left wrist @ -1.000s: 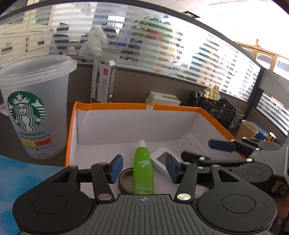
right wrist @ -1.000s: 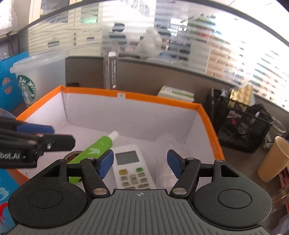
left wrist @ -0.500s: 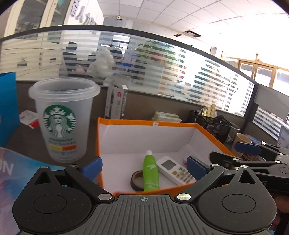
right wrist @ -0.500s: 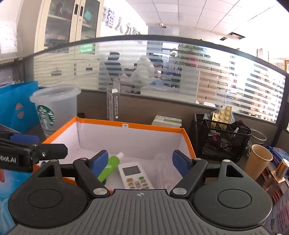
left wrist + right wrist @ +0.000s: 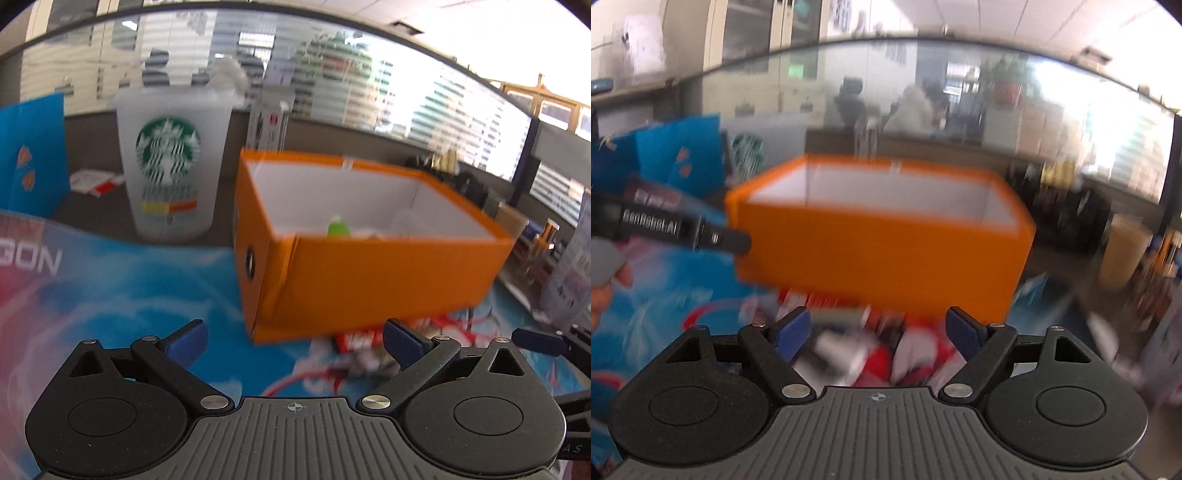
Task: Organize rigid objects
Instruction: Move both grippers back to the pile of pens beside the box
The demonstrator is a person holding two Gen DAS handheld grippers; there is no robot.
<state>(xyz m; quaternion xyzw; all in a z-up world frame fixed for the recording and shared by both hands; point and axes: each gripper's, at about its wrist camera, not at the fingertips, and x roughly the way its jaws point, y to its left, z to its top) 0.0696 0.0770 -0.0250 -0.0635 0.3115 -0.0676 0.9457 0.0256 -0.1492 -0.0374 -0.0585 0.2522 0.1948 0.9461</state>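
An orange box (image 5: 369, 273) with a white inside stands on a blue printed mat (image 5: 110, 280). The tip of a green tube (image 5: 339, 227) shows above its near wall. My left gripper (image 5: 293, 341) is open and empty, in front of the box's left corner. My right gripper (image 5: 877, 330) is open and empty, in front of the box (image 5: 882, 251). Small red and white items (image 5: 871, 354) lie blurred on the mat between the right gripper and the box. The left gripper (image 5: 683, 230) also shows at the left of the right wrist view.
A clear Starbucks cup (image 5: 171, 166) stands left of the box. A blue bag (image 5: 33, 155) is at the far left. A paper cup (image 5: 1123, 251) and a black wire basket (image 5: 1067, 206) are to the right of the box. A grey partition runs behind.
Both grippers have pulled back and down from over the box, so its outer front wall now shows. Both jaws have opened wider. The view is motion-blurred.
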